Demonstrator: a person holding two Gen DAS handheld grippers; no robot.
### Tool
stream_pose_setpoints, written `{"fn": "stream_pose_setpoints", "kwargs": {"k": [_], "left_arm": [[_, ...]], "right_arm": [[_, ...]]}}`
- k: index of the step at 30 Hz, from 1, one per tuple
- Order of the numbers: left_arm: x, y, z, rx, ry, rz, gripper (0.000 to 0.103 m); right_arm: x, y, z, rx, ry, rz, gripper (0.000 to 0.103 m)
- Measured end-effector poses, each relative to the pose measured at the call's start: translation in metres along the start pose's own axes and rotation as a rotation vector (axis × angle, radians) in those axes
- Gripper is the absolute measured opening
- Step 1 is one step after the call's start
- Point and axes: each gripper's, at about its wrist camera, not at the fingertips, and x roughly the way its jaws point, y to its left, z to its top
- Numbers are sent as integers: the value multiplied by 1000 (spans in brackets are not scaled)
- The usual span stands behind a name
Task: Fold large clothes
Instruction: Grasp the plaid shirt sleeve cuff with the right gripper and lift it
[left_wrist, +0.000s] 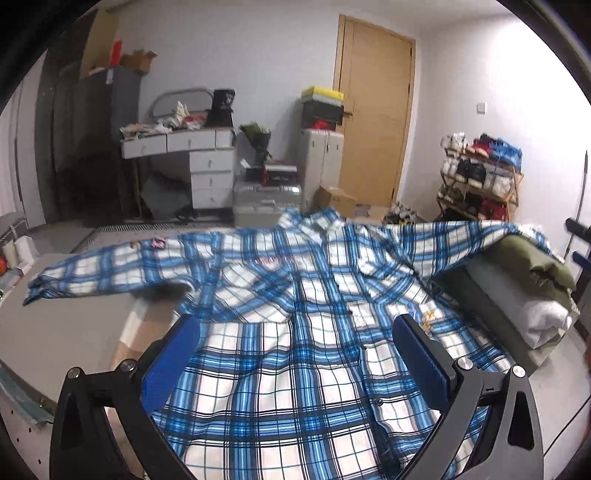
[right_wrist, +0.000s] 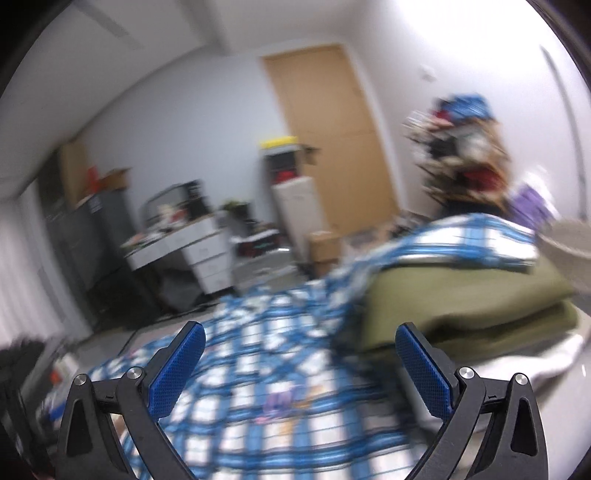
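A large blue and white plaid shirt (left_wrist: 295, 314) lies spread face up on the grey table (left_wrist: 74, 325), sleeves stretched out left and right. Its right sleeve (left_wrist: 461, 236) drapes over a folded olive garment (left_wrist: 532, 262). My left gripper (left_wrist: 295, 332) is open and empty, hovering over the shirt's lower body. My right gripper (right_wrist: 299, 336) is open and empty above the shirt (right_wrist: 258, 369), near the olive garment (right_wrist: 461, 295). The right wrist view is blurred by motion.
A white folded cloth (left_wrist: 543, 321) lies under the olive garment at the table's right. Beyond the table stand a white drawer desk (left_wrist: 199, 162), a grey case (left_wrist: 266, 203), a cardboard box (left_wrist: 336, 199), a wooden door (left_wrist: 373, 110) and a cluttered shelf rack (left_wrist: 480, 173).
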Motion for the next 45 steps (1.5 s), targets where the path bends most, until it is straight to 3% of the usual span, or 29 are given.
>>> {"fn": "stream_pose_setpoints", "kwargs": {"k": [4, 10, 16, 17, 20, 23, 26, 27, 29, 32, 37, 41, 45], "left_arm": [[20, 1, -3, -13, 65, -29, 102], [35, 1, 0, -14, 109, -41, 102], [47, 5, 2, -4, 136, -39, 102], [49, 5, 2, -2, 138, -33, 102], [51, 9, 3, -6, 152, -33, 102], [53, 10, 2, -8, 162, -31, 102], [55, 9, 3, -6, 164, -25, 102], [54, 10, 3, -10, 163, -25, 102], [54, 13, 3, -12, 152, -4, 102], [55, 16, 3, -19, 156, -7, 102], [56, 18, 2, -15, 158, -8, 102], [53, 24, 3, -15, 141, 2, 102], [52, 34, 5, -46, 130, 14, 102]], "right_arm": [[16, -72, 34, 113, 43, -127, 103], [50, -143, 58, 319, 125, -116, 103], [88, -176, 63, 461, 236, -155, 97], [95, -176, 65, 461, 251, -177, 96], [104, -169, 75, 406, 247, -297, 76], [118, -164, 86, 352, 255, -364, 63], [127, -168, 96, 330, 252, -438, 41], [127, -169, 98, 327, 247, -444, 29], [127, -171, 103, 333, 236, -435, 17], [124, -179, 104, 395, 206, -381, 11], [111, -177, 114, 430, 117, -316, 9], [111, -152, 140, 323, 66, -331, 9], [116, -92, 169, 103, 4, -277, 9]]}}
